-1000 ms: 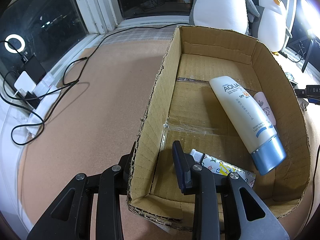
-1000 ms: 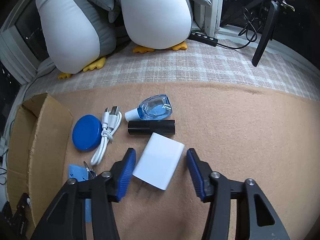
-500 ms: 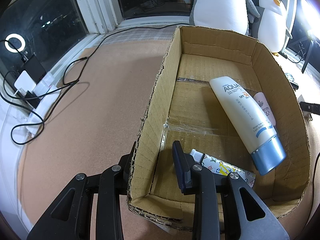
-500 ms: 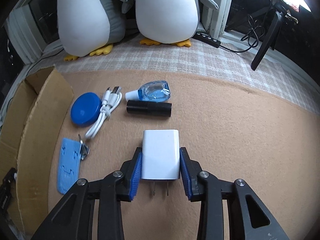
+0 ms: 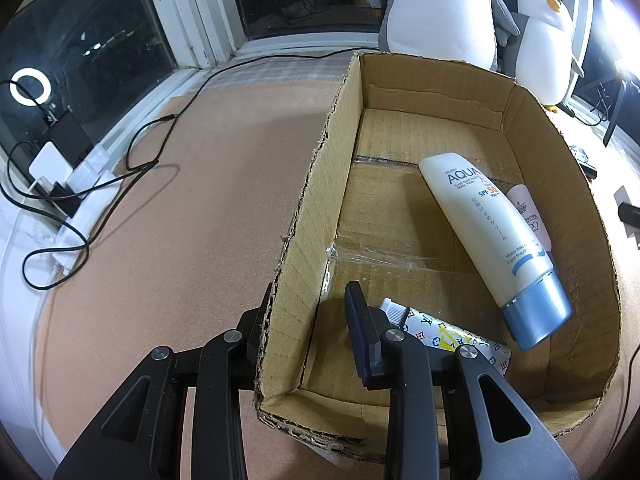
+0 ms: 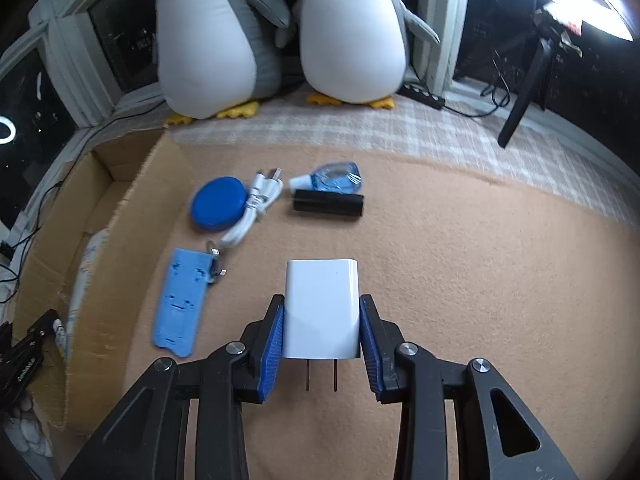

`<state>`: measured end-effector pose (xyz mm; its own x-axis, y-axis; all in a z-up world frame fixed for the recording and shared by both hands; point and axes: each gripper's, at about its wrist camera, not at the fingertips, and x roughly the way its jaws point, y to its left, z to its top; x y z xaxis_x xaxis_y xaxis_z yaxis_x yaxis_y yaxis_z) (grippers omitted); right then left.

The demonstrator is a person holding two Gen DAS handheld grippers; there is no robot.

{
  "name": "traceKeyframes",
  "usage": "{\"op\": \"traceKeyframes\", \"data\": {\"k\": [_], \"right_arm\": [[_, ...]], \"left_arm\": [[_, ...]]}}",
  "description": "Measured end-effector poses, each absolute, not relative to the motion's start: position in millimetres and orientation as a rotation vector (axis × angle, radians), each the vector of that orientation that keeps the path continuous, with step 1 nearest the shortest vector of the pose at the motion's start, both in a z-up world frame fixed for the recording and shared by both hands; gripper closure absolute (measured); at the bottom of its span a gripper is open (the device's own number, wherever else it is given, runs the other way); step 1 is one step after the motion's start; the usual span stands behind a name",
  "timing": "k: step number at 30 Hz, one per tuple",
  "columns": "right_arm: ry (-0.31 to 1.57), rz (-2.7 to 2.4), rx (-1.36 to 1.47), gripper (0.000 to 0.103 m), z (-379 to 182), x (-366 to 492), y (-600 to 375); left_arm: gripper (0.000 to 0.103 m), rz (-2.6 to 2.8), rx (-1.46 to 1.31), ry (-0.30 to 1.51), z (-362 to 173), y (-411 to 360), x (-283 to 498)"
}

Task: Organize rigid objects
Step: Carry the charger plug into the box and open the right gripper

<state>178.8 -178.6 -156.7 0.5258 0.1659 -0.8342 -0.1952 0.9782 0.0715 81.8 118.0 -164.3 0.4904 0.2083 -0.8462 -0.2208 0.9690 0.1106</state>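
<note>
My right gripper (image 6: 321, 322) is shut on a white plug charger (image 6: 320, 304), held above the tan mat with its prongs toward the camera. On the mat lie a blue round lid (image 6: 218, 203), a white USB cable (image 6: 254, 212), a blue clear bottle (image 6: 334, 176), a black cylinder (image 6: 328, 203) and a blue flat holder (image 6: 180, 302). My left gripper (image 5: 306, 312) straddles the left wall of the cardboard box (image 5: 316, 184) with its jaws apart. The box holds a white sunscreen tube (image 5: 492, 236), a pink tube (image 5: 528, 216) and a patterned tube (image 5: 448, 332).
Two plush penguins (image 6: 280, 32) stand at the back by the window. The box (image 6: 112, 240) sits left of the mat items. Black cables (image 5: 132, 168) and a power strip (image 5: 80, 184) lie left of the box. A black stand (image 6: 524, 96) is at the right.
My right gripper closed on the white charger and lifted it, drawing back from the mat items. My left gripper and the box stayed still.
</note>
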Motion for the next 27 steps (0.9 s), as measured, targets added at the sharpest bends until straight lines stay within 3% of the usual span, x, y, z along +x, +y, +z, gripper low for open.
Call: {"op": "traceKeyframes", "data": {"k": [13,27], "right_arm": [[0.889,0.380,-0.063,0.071,-105,154,-116],[0.879,0.512,-0.104,0.071,-98,141,-55]], "left_arm": [[0.074,0.260,-0.014,1.026,-164,118,82],[0.074,0.260,-0.014,1.026,-164,118,82]]}}
